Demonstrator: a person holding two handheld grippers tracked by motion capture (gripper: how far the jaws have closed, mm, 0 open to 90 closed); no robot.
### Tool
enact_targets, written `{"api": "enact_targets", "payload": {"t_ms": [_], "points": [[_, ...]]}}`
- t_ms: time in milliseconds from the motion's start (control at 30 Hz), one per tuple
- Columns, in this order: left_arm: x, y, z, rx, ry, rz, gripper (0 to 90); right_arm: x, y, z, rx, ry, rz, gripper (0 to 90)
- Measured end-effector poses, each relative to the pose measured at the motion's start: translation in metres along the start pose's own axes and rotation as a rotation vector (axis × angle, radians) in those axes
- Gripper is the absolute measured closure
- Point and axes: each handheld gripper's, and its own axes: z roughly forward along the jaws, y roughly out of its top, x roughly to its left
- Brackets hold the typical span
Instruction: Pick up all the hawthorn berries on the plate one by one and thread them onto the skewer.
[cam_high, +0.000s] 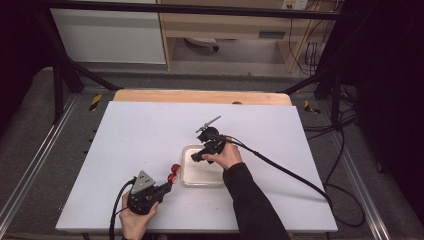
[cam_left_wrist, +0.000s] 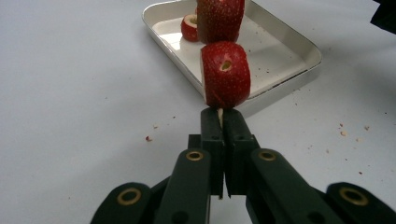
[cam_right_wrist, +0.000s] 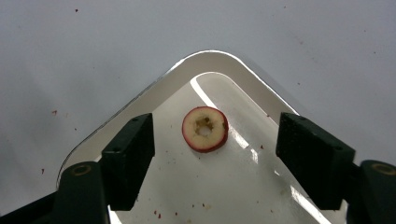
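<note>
One skewered fruit piece (cam_left_wrist: 219, 18) cut off above

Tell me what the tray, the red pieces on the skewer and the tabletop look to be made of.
Tray: likely polished metal; its rim mirrors light. Red pieces: fruit, seemingly hawthorn; glossy red skin, cored centre, like the pale-fleshed slice in the tray. Tabletop: matte white board, material unclear.

We see a white table top (cam_high: 135, 145) (speckled with red crumbs (cam_left_wrist: 148, 138)), pale wooden shelving (cam_high: 225, 25) behind, black frame bars (cam_high: 200, 9)
</note>
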Motion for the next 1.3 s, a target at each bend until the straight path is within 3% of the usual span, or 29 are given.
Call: {"api": "enact_targets", "payload": {"t_ms": [467,900,1067,1300], "points": [[0.0,-0.001,0.001,0.008,-0.012,-0.002,88.2,-0.004,0.008,0.018,0.092,0.019,0.004,48.3],[0.0,-0.001,0.002,0.015,-0.015,0.0,88.3,-0.005,0.008,0.024,0.105,0.045,0.026,60.7],[0.0,-0.001,0.002,0.015,-0.013,0.001,88.2,-0.006,0.008,0.023,0.11,0.041,0.044,61.3],[-0.001,-0.001,0.002,0.014,-0.013,0.005,88.2,-0.003,0.009,0.01,0.079,0.043,0.073,61.4]]}}
